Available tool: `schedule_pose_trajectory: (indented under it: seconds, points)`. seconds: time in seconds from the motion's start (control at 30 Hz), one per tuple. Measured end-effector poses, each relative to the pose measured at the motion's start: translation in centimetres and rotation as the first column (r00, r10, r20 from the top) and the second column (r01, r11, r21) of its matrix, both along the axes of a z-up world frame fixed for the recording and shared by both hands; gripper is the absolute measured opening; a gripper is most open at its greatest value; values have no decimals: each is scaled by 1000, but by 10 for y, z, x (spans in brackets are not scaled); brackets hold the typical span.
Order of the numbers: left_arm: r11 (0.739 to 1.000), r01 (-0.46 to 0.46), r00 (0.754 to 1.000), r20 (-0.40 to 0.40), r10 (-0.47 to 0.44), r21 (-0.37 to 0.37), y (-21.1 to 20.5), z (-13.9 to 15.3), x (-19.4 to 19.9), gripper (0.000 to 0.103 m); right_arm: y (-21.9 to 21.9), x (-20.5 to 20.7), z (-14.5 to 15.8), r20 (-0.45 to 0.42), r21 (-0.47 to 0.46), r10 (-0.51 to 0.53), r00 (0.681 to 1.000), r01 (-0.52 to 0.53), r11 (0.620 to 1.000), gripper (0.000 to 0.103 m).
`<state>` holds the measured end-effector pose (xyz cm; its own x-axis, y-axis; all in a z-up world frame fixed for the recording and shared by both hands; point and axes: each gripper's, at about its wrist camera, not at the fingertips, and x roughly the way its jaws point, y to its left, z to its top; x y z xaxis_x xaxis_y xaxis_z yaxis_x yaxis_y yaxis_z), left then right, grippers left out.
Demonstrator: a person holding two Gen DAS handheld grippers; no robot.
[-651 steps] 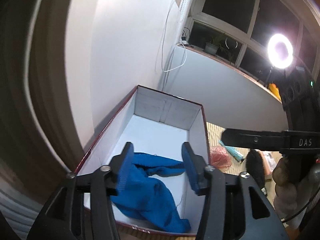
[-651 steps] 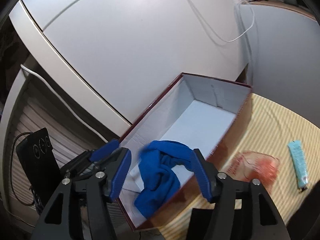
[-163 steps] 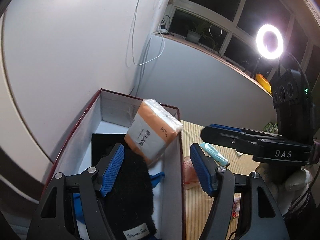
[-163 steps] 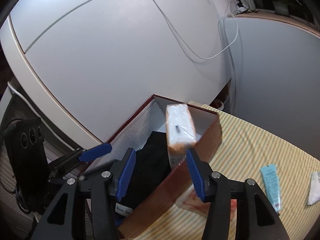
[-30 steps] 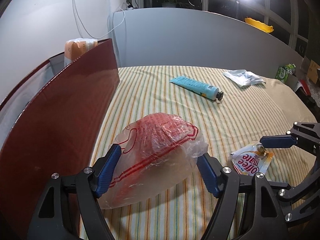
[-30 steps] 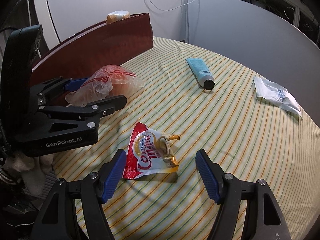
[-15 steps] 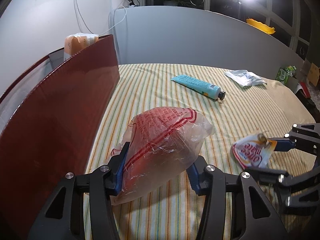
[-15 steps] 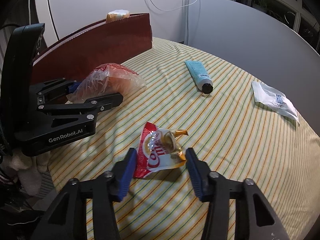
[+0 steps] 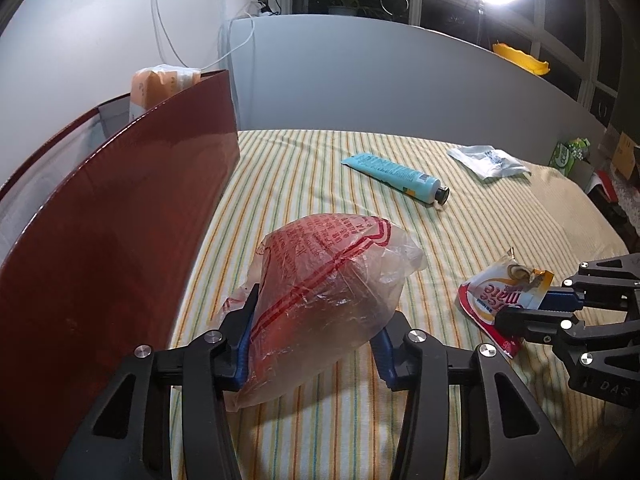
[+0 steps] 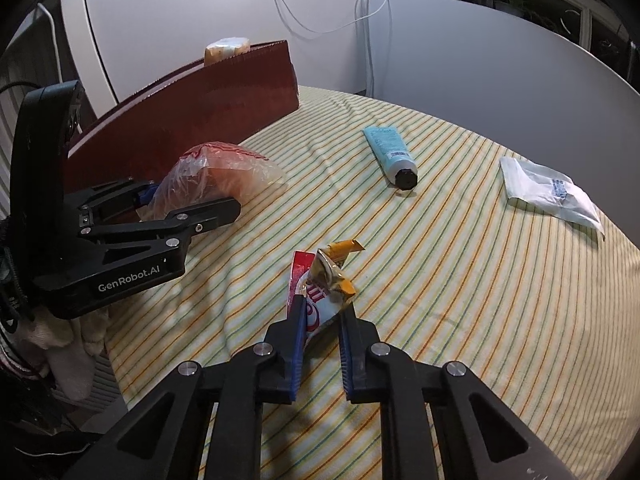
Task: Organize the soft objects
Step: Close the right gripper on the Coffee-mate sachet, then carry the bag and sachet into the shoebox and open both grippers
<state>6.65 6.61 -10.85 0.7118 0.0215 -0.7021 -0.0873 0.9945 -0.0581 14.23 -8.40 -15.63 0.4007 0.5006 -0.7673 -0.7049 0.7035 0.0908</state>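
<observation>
Left hand-held gripper (image 9: 316, 322) pinching red plastic bag (image 9: 332, 292), right hand-held gripper (image 10: 322, 314) pinching creamer packet (image 10: 326, 286).

Left tool (image 9: 316, 320) clamping red-printed plastic bag (image 9: 328, 284), beside dark red box (image 9: 120, 208), striped cloth (image 9: 320, 184)

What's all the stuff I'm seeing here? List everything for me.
Dark red cardboard box: one, left side of the striped cloth.
Orange wrapped tissue pack: one, sticking up inside the box's far end.
Clear plastic bag with red print: one, beside the box.
Crumpled red and white creamer packet: one, near front.
Light blue tube with black cap: one, mid-cloth.
White plastic pouch: one, far right.
Yellow striped cloth: one, covering the surface.
Left gripper: black and blue, closed on the bag.
Right gripper: black and blue, closed on the packet.
</observation>
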Motion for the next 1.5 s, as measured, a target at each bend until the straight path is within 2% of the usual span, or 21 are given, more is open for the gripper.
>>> schedule_pose_trajectory:
  seconds: [0.4, 0.87, 1.2, 1.5]
  points:
    - [998, 28, 999, 36, -25, -63, -6, 10, -13, 45, -15, -12, 9, 31, 45, -36, 999, 35, 998, 13]
    - [995, 59, 991, 123, -48, -85, -5, 62, -40, 45, -26, -27, 47, 86, 105, -39, 996, 29, 994, 13]
    - [998, -37, 975, 219, 46, -46, 44, 110, -74, 45, 3, -32, 94, 148, 147, 25, 989, -47, 988, 13]
    - [979, -200, 954, 222, 202, -29, 109, 109, -95, 45, 52, -28, 119, 174, 165, 93, 980, -123, 979, 13]
